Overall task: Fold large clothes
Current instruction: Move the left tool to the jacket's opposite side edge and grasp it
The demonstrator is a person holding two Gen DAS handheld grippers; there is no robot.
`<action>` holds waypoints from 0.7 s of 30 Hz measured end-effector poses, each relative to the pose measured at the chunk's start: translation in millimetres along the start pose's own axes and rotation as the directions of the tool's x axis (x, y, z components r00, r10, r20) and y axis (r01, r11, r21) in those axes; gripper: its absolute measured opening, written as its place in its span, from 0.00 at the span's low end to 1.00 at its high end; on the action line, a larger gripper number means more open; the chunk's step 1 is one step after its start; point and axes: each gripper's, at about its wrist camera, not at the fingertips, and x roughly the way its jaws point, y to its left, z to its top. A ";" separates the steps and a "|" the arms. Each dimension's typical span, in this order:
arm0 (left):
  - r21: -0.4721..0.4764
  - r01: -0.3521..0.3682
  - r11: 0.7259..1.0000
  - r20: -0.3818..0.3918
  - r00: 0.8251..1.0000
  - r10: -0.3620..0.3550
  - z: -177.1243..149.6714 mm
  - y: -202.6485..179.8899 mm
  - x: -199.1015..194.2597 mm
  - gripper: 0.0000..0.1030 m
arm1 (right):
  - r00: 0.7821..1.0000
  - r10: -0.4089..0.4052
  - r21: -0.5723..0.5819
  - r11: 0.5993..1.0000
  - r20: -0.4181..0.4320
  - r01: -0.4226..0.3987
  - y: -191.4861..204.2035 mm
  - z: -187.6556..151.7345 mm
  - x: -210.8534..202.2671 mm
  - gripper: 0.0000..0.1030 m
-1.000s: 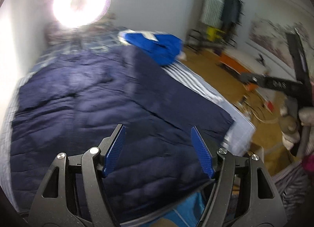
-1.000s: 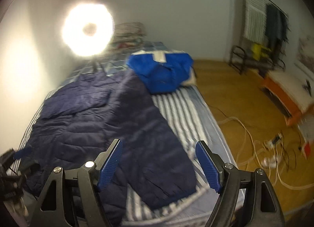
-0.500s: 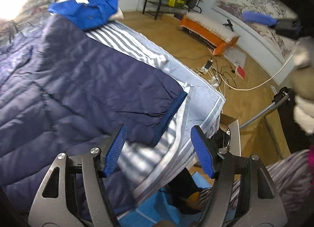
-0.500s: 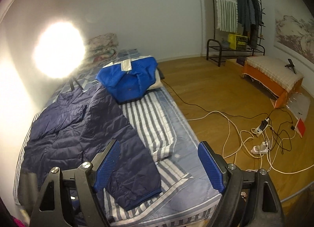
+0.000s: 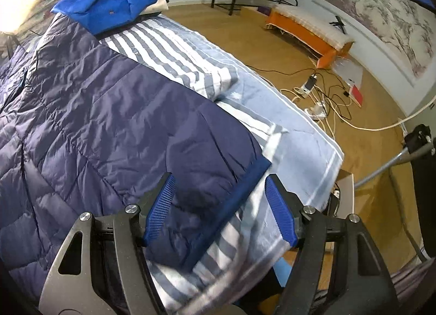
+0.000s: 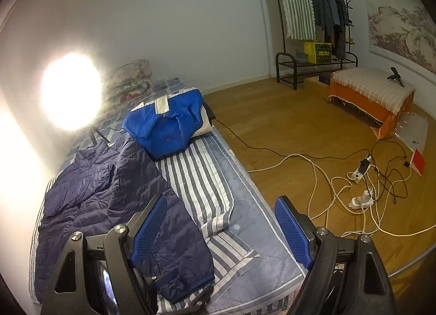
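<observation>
A navy puffer jacket [image 5: 90, 113] lies spread flat on a bed with a striped sheet [image 5: 174, 42]. Its near corner, edged with a blue ribbed hem band [image 5: 234, 200], lies under and between the fingers of my left gripper [image 5: 219, 187], which is open and hovers just above it without pressing on it. My right gripper [image 6: 220, 203] is higher and further back, open and empty, over the bed's striped sheet [image 6: 207, 179] beside the jacket [image 6: 109, 198]. A folded bright blue garment [image 6: 169, 124] rests at the far end of the bed.
A glaring lamp on a tripod [image 6: 70, 91] stands at the bed's far left, by a folded quilt [image 6: 128, 80]. White and black cables with power strips [image 6: 359, 179] trail over the wooden floor. An orange bench [image 6: 373, 97] and a clothes rack [image 6: 313, 15] stand by the walls.
My left gripper swung from over the jacket's middle to its near right corner and sank close to the hem. The right gripper's view drifted toward the floor side. Both stayed open.
</observation>
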 end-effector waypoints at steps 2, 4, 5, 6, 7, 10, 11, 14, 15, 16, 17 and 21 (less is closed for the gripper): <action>0.003 0.002 1.000 0.004 1.000 -0.002 2.2 -0.4 2.2 0.64 | 1.000 0.010 0.010 1.000 -0.005 -0.010 -0.9 0.5 1.1 0.81; 0.001 0.017 1.000 0.001 1.000 -0.017 3.5 -0.8 1.9 0.55 | 1.000 0.014 0.014 1.000 -0.009 -0.014 -0.4 0.3 2.1 0.81; 0.000 0.019 1.000 -0.001 1.000 -0.019 3.9 -1.7 1.5 0.54 | 1.000 0.014 0.014 1.000 -0.011 -0.014 0.0 0.4 2.8 0.81; 0.002 0.017 1.000 0.001 1.000 -0.017 4.2 -2.8 0.8 0.54 | 1.000 0.014 0.011 1.000 -0.013 -0.014 1.0 -0.1 3.5 0.81; 0.010 0.010 1.000 0.012 1.000 -0.010 2.9 -5.4 -1.7 0.54 | 1.000 0.015 0.008 1.000 -0.016 -0.015 1.7 -0.4 4.0 0.81; 0.048 0.010 0.999 0.026 1.000 -0.011 -2.2 -17.2 -4.9 0.54 | 1.000 0.021 0.009 1.000 -0.020 -0.021 2.4 -1.0 4.6 0.81; 0.068 0.000 0.998 0.022 1.000 -0.001 -3.7 -22.2 -3.1 0.55 | 1.000 0.021 0.009 1.000 -0.020 -0.021 2.1 -0.7 4.7 0.81; 0.108 -0.061 0.992 0.023 0.998 0.059 -3.9 -31.9 4.9 0.58 | 1.000 0.017 0.019 1.000 -0.018 -0.016 0.7 0.4 5.1 0.81; 0.100 -0.079 0.992 0.023 0.997 0.077 -2.4 -31.2 7.6 0.58 | 1.000 0.016 0.026 1.000 -0.017 -0.015 -0.7 0.6 4.8 0.81; 0.083 -0.090 0.992 0.022 0.996 0.089 -0.6 -29.0 9.6 0.58 | 1.000 0.014 0.036 0.999 -0.017 -0.014 -2.6 1.0 4.4 0.81; 0.047 -0.100 0.994 0.015 0.995 0.100 2.3 -23.4 11.5 0.58 | 1.000 0.014 0.044 0.999 -0.015 -0.013 -4.1 1.3 4.1 0.81; -0.068 -0.048 0.997 -0.013 0.999 0.047 10.9 2.7 11.2 0.15 | 1.000 0.009 0.061 0.998 -0.011 -0.008 -7.9 2.8 3.9 0.81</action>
